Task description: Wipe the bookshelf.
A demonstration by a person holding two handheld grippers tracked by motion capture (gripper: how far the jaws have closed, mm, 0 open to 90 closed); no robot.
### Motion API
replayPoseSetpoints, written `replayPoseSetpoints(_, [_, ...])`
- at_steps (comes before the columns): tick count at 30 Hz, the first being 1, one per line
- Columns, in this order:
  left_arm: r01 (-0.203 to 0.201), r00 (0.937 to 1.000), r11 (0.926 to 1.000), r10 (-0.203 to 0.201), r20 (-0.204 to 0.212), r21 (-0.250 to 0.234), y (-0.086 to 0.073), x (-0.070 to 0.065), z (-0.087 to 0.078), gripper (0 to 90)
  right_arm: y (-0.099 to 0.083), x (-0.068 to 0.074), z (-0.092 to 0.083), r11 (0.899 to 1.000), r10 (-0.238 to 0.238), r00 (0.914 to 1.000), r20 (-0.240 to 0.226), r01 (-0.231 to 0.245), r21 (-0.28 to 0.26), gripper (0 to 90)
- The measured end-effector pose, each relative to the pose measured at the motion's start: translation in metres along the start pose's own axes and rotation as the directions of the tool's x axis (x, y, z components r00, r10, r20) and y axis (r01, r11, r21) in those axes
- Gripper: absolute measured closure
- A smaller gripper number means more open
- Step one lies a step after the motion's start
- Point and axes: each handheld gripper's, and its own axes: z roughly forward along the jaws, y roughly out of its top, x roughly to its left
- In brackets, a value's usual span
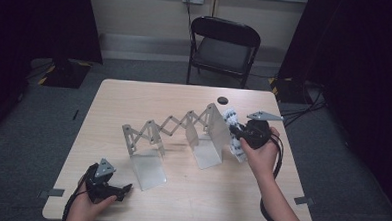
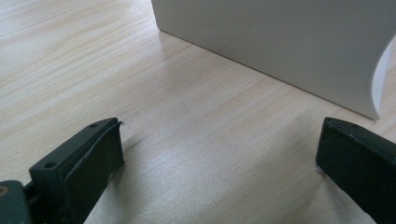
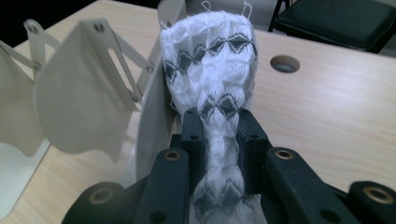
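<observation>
White knit cloth (image 3: 210, 60) w/ grey zigzag bands, puffy texture, loose threads at the top edge — pinched narrow where the right gripper (image 3: 218, 122) has its jaws clamped on it. It's held up off the desk (image 1: 134, 95), just beside the rack's (image 1: 183, 125) right-end panel. Left gripper (image 2: 219, 144) — jaws wide apart, nothing between, low over desk near-left.

One cloth (image 3: 212, 70), one rack (image 1: 183, 127), one chair (image 1: 224, 46)
</observation>
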Motion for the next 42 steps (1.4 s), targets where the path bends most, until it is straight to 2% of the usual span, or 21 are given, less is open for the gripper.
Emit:
replayPoseSetpoints(6, [0.000, 1.0000, 1.0000, 0.000, 0.000, 0.000, 0.000, 0.000, 0.000, 0.2, -0.028, -0.003, 0.017, 0.999, 0.020, 0.9998, -0.009, -0.020, 0.044, 76.8])
replayPoseSetpoints(7, [0.000, 1.0000, 1.0000, 0.000, 0.000, 0.000, 0.000, 0.000, 0.000, 0.2, -0.028, -0.003, 0.017, 0.999, 0.020, 0.9998, -0.009, -0.020, 0.044, 76.8])
replayPoseSetpoints(8, [0.000, 1.0000, 1.0000, 0.000, 0.000, 0.000, 0.000, 0.000, 0.000, 0.2, -0.037, -0.004, 0.024, 0.998, 0.028, 0.9996, -0.009, -0.028, 0.060, 76.8])
replayPoseSetpoints(14, [0.000, 1.0000, 1.0000, 0.000, 0.000, 0.000, 0.000, 0.000, 0.000, 0.2, -0.062, -0.006, 0.040, 0.993, 0.042, 0.9991, -0.005, -0.041, 0.112, 76.8])
replayPoseSetpoints(24, [0.000, 1.0000, 1.0000, 0.000, 0.000, 0.000, 0.000, 0.000, 0.000, 0.2, -0.085, -0.008, 0.054, 0.986, 0.033, 0.9995, 0.004, -0.033, 0.161, 76.2])
replayPoseSetpoints(28, [0.000, 1.0000, 1.0000, 0.000, 0.000, 0.000, 0.000, 0.000, 0.000, 0.2, -0.088, -0.008, 0.054, 0.987, 0.026, 0.9996, 0.005, -0.027, 0.159, 76.3])
replayPoseSetpoints(32, [0.000, 1.0000, 1.0000, 0.000, 0.000, 0.000, 0.000, 0.000, 0.000, 0.2, -0.084, -0.013, 0.046, 0.987, 0.031, 0.9994, 0.019, -0.033, 0.160, 76.4])
replayPoseSetpoints(36, [0.000, 1.0000, 1.0000, 0.000, 0.000, 0.000, 0.000, 0.000, 0.000, 0.2, -0.073, -0.018, 0.030, 0.990, 0.029, 0.9991, 0.029, -0.033, 0.136, 76.4])
replayPoseSetpoints(42, [0.000, 1.0000, 1.0000, 0.000, 0.000, 0.000, 0.000, 0.000, 0.000, 0.2, -0.048, -0.022, 0.004, 0.995, 0.035, 0.9992, 0.019, -0.036, 0.096, 76.4])
